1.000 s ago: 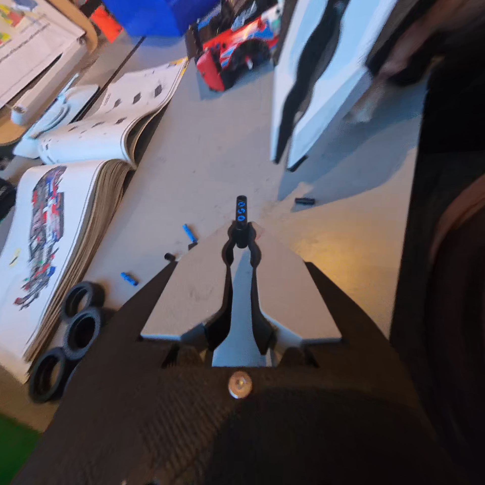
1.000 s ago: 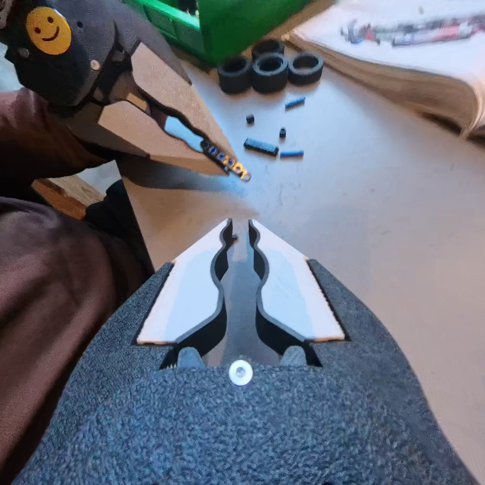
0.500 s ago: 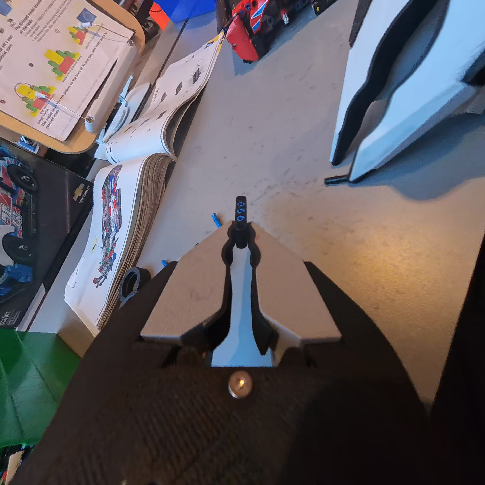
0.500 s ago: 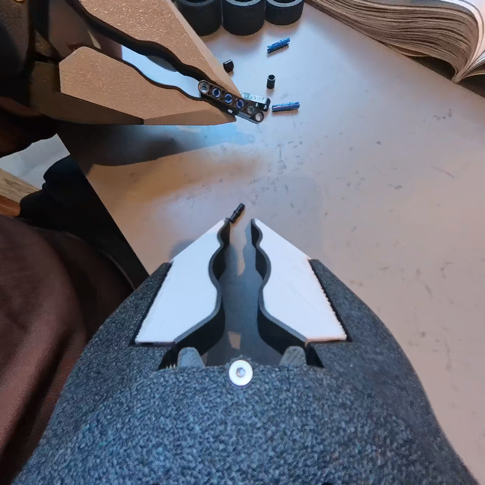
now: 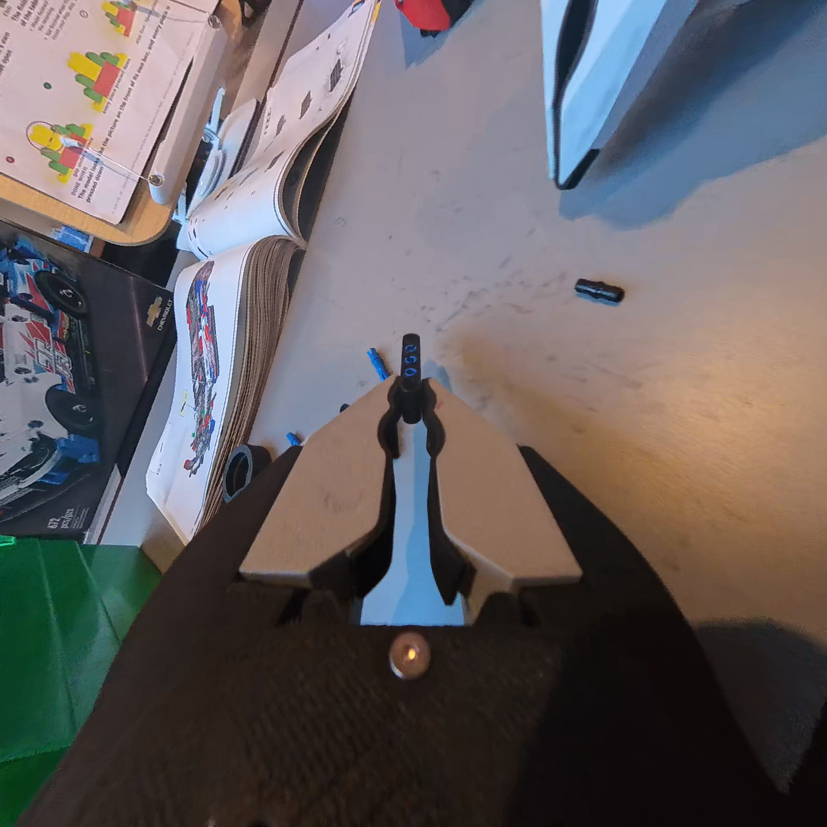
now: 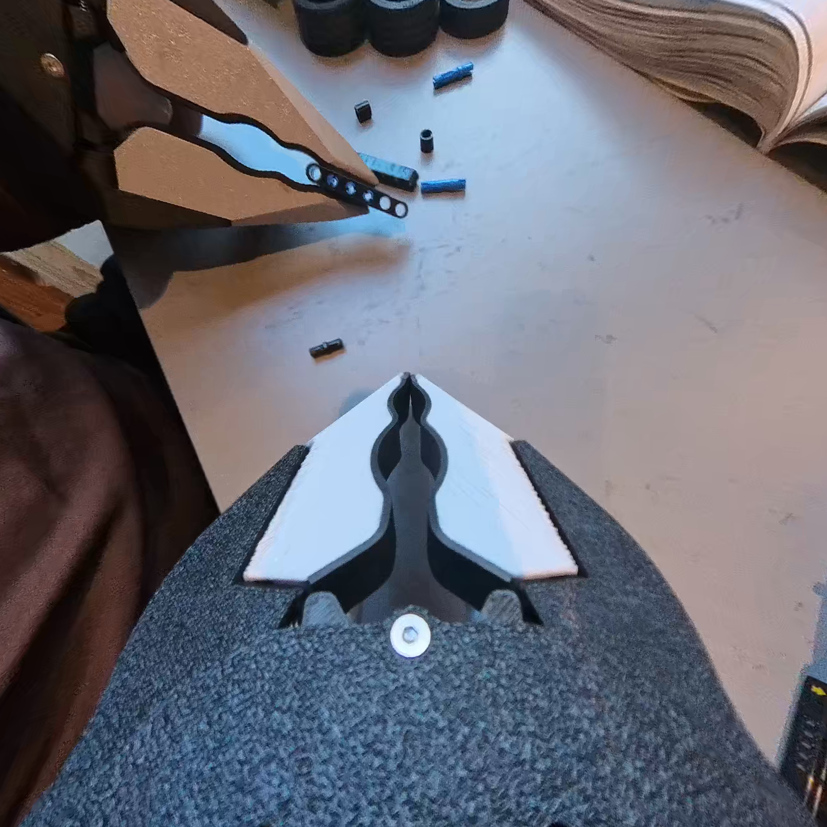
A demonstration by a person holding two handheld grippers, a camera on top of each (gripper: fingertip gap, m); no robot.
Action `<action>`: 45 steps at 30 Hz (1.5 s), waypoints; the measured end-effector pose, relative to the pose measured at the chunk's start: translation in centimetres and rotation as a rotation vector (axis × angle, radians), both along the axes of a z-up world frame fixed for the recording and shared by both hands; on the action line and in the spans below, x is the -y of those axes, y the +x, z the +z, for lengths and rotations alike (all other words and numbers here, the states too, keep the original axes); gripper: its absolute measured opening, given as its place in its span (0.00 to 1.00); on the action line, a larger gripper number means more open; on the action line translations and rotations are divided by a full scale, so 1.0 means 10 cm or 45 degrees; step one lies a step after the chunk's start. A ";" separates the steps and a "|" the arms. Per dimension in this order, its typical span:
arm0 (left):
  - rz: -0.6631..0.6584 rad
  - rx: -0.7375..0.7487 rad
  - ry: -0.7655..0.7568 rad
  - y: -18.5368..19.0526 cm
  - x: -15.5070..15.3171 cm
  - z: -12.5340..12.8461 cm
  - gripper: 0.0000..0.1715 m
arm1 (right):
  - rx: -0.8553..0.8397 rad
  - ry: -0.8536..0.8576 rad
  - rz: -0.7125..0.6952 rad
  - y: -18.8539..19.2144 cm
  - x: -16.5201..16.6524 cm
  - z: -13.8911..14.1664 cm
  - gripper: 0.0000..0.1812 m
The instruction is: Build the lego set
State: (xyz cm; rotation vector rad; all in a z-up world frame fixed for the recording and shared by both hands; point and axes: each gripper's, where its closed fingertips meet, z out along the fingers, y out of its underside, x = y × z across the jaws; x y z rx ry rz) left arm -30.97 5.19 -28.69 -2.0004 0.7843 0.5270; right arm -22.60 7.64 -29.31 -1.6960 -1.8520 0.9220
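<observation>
My left gripper (image 5: 410, 385) is shut on a black beam (image 5: 410, 364) with blue pins in its holes, held above the table. In the right wrist view this gripper (image 6: 364, 197) shows at upper left, the beam (image 6: 358, 190) sticking out of its tips. My right gripper (image 6: 408, 378) is shut with nothing between its tips, low over the table. A short black pin (image 6: 326, 348) lies just ahead and left of it, apart from it. The pin (image 5: 598, 291) also shows in the left wrist view, below the right gripper (image 5: 577, 89).
An open instruction book (image 5: 232, 358) lies to the left, with a tyre (image 5: 241, 470), a green bin (image 5: 67, 649) and a set box (image 5: 53, 380). Tyres (image 6: 380, 22), blue pins (image 6: 443, 185), small black pieces (image 6: 427, 140) and a second black beam (image 6: 394, 170) lie ahead. One gripper's finger ends stand about 10 cm off the other's.
My right gripper has shut and drawn back from the black pin, which now lies free on the table. My left gripper still holds the beam and has shifted a little.
</observation>
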 end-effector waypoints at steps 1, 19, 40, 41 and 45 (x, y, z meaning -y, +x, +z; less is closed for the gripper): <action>0.007 -0.008 -0.004 -0.01 -0.01 -0.01 0.03 | 0.001 -0.018 0.007 0.02 -0.01 -0.03 0.00; 0.030 0.015 0.031 -0.06 -0.10 0.04 0.03 | -0.020 -0.051 0.085 0.08 0.05 -0.02 0.00; -0.072 0.010 -0.010 0.17 0.19 0.00 0.03 | 0.006 0.006 -0.198 -0.15 0.39 -0.08 0.08; -0.075 0.011 -0.024 0.17 0.20 -0.02 0.03 | 0.005 0.011 -0.202 -0.16 0.39 -0.08 0.07; -0.095 -0.026 -0.056 0.20 0.20 -0.07 0.03 | 0.012 0.038 -0.183 -0.17 0.38 -0.08 0.03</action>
